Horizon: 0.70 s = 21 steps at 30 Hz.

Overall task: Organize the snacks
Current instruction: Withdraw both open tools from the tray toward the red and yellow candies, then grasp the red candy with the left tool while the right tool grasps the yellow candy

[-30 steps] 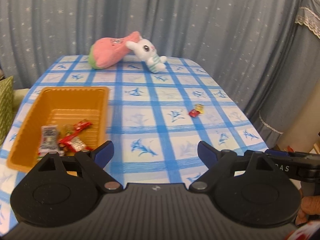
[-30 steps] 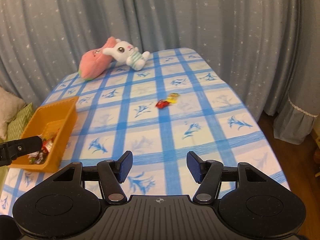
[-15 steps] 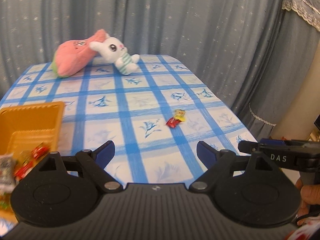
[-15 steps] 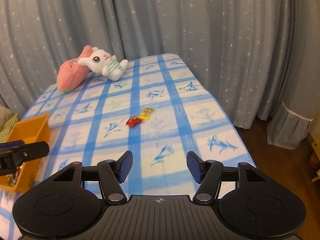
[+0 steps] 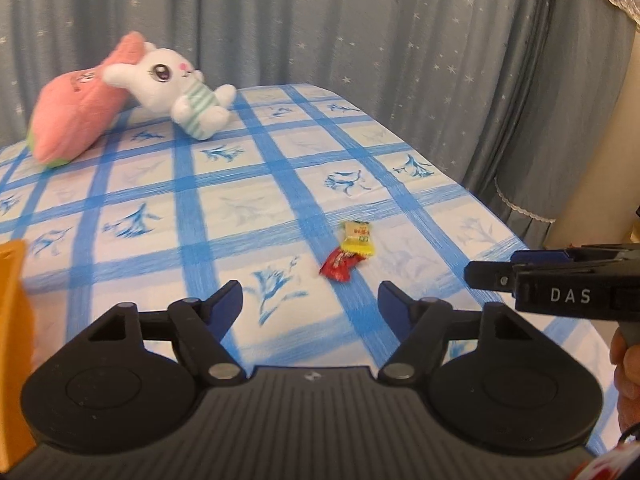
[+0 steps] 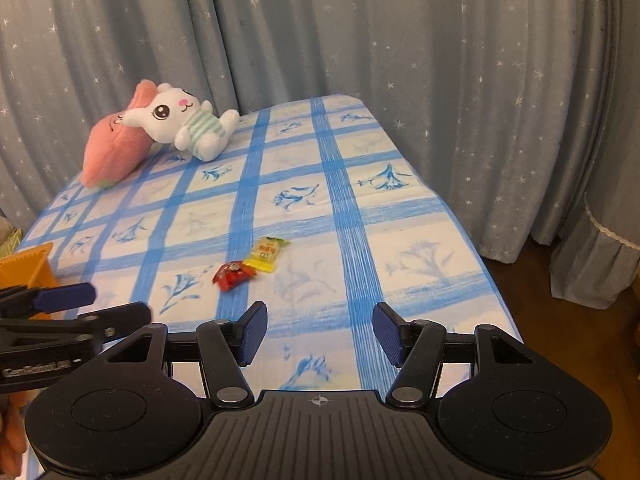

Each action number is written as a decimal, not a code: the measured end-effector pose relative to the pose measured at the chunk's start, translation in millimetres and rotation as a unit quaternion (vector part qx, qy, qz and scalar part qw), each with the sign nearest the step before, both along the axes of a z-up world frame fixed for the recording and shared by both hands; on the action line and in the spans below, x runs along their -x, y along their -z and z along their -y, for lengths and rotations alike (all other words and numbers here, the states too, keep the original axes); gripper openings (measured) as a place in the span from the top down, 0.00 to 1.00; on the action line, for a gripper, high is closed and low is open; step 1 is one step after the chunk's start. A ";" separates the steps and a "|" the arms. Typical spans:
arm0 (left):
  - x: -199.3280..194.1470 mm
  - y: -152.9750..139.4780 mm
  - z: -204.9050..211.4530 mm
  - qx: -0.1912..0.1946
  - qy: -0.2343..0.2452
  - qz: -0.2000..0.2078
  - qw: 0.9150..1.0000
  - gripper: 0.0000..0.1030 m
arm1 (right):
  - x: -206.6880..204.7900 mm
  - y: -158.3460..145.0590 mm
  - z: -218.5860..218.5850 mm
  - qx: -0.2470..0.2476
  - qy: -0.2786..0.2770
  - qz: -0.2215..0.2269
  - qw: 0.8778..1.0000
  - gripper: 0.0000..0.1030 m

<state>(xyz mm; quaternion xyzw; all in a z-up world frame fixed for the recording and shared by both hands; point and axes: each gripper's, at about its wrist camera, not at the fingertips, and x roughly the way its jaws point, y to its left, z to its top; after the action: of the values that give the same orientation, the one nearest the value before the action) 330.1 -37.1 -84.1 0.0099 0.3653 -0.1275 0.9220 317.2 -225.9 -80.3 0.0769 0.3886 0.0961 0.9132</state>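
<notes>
Checked tablecloth (image 5: 240, 208), red snack (image 5: 339, 266), yellow snack (image 5: 357, 237)

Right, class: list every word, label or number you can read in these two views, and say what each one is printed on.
"DAS": white letters on the side of the right gripper, seen from the left wrist.
Left gripper: a white label on its side, too blurred to read.
Yellow snack and red snack: wrapper print too small to read.
Pink plush: dark marking, unreadable.
</notes>
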 end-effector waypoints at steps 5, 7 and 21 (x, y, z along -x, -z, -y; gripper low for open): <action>-24.8 13.9 15.4 -0.008 0.036 0.004 0.999 0.45 | -21.1 11.5 4.1 -0.002 0.001 -0.006 1.000 0.46; -33.2 19.7 19.7 -0.009 0.044 0.007 0.999 0.50 | -27.9 14.8 5.9 -0.002 0.003 -0.007 1.000 0.53; -60.1 47.3 33.1 -0.025 0.084 -0.002 0.996 0.82 | -43.8 25.6 13.0 -0.005 0.019 -0.015 1.000 0.55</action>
<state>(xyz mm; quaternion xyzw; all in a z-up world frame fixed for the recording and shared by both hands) 390.2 -70.2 -131.4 0.0634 0.3679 -0.1949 0.9070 361.0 -239.0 -106.0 0.0898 0.4005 0.0796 0.9084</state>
